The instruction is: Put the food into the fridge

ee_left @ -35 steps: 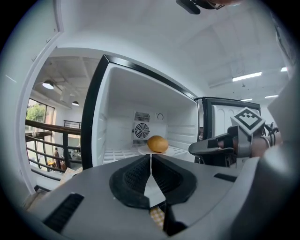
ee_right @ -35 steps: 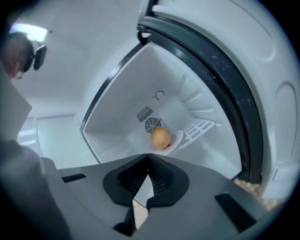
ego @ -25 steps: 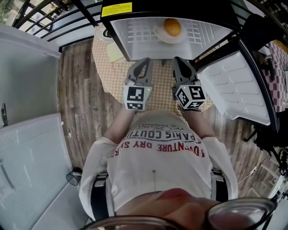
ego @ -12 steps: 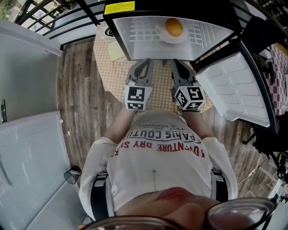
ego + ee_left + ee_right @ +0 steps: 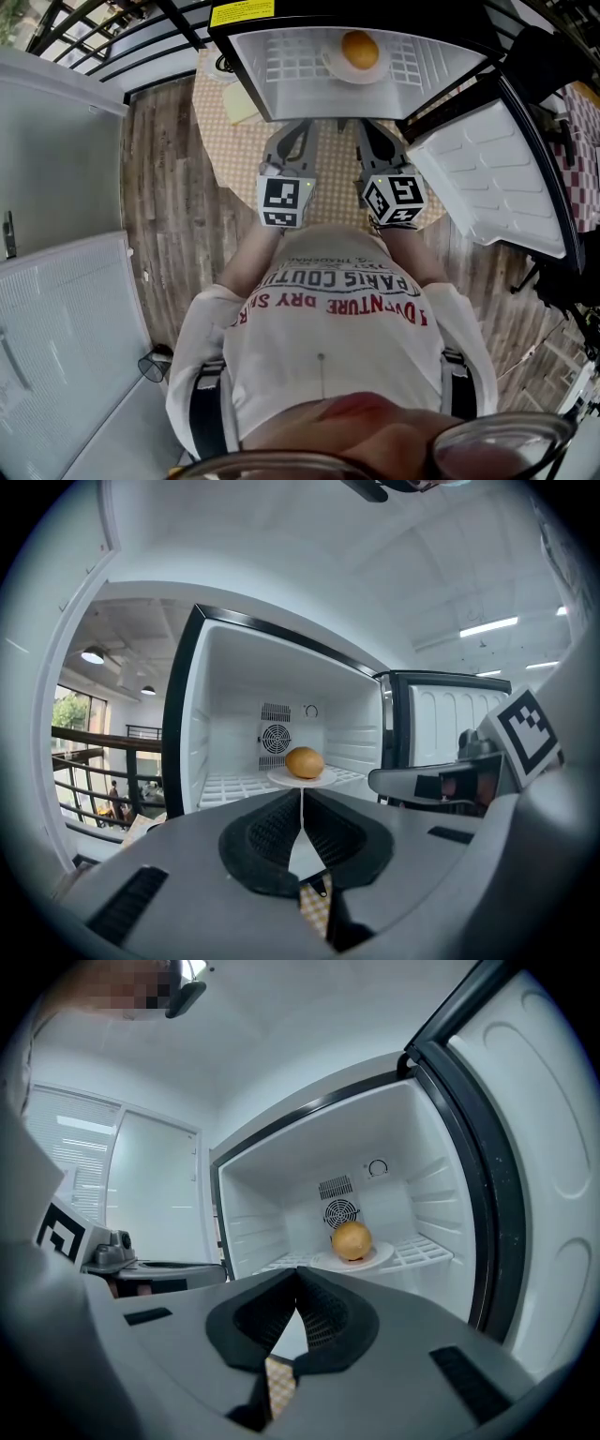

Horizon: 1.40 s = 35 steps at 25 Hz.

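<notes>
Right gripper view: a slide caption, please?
Shut, empty tongs face an open fridge where a round orange food sits on a white plate.

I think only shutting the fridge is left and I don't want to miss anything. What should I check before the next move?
1. Food on its plate, inside the fridge: ok.
2. Plate resting on the wire shelf, back from the front edge: ok.
3. Left claw shut and empty: ok.
4. Right claw shut and empty: ok.
5. Fridge door closed: not ok, it stands wide open.
</notes>
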Each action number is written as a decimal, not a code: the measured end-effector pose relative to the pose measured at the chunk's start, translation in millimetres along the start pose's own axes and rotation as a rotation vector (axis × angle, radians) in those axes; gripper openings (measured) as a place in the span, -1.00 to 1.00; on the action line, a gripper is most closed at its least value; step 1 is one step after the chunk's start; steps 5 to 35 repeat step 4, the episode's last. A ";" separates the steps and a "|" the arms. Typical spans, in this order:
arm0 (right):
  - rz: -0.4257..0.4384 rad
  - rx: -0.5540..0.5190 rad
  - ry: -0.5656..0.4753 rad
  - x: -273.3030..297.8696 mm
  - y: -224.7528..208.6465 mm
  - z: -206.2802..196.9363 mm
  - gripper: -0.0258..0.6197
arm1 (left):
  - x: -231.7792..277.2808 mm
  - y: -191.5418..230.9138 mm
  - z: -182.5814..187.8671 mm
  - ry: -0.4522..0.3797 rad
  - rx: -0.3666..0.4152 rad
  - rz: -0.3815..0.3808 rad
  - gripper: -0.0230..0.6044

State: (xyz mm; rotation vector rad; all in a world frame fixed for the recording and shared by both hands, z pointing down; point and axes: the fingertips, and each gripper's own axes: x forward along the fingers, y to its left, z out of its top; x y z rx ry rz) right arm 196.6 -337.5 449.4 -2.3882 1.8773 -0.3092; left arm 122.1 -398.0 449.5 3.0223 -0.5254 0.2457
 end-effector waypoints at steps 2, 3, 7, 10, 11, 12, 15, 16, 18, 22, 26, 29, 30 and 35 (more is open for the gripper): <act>-0.003 -0.004 0.006 0.2 0.3 -1.5 -0.84 | 0.3 -0.4 0.8 0.000 -0.001 -0.001 -0.84; -0.004 -0.006 0.010 0.2 0.6 -2.3 -0.84 | 0.4 -0.7 1.2 -0.001 -0.002 -0.001 -0.84; -0.005 -0.007 0.013 0.3 0.8 -3.2 -0.84 | 0.5 -1.0 1.7 -0.001 -0.004 -0.002 -0.84; -0.005 -0.007 0.013 0.3 0.8 -3.2 -0.84 | 0.5 -1.0 1.7 -0.001 -0.004 -0.002 -0.84; -0.005 -0.007 0.013 0.3 0.8 -3.2 -0.84 | 0.5 -1.0 1.7 -0.001 -0.004 -0.002 -0.84; -0.005 -0.007 0.013 0.3 0.8 -3.2 -0.84 | 0.5 -1.0 1.7 -0.001 -0.004 -0.002 -0.84; -0.005 -0.007 0.013 0.3 0.8 -3.2 -0.84 | 0.5 -1.0 1.7 -0.001 -0.004 -0.002 -0.84; -0.005 -0.007 0.013 0.3 0.8 -3.2 -0.84 | 0.5 -1.0 1.7 -0.001 -0.004 -0.002 -0.84; -0.005 -0.007 0.013 0.3 0.8 -3.2 -0.84 | 0.5 -1.0 1.7 -0.001 -0.004 -0.002 -0.84; -0.005 -0.007 0.013 0.3 0.8 -3.2 -0.84 | 0.5 -1.0 1.7 -0.001 -0.004 -0.002 -0.84; -0.005 -0.007 0.013 0.3 0.8 -3.2 -0.84 | 0.5 -1.0 1.7 -0.001 -0.004 -0.002 -0.84; -0.005 -0.007 0.013 0.3 0.8 -3.2 -0.84 | 0.5 -1.0 1.7 -0.001 -0.004 -0.002 -0.84; -0.005 -0.007 0.013 0.3 0.8 -3.2 -0.84 | 0.5 -1.0 1.7 -0.001 -0.004 -0.002 -0.84; -0.005 -0.007 0.013 0.3 0.8 -3.2 -0.84 | 0.5 -1.0 1.7 -0.001 -0.004 -0.002 -0.84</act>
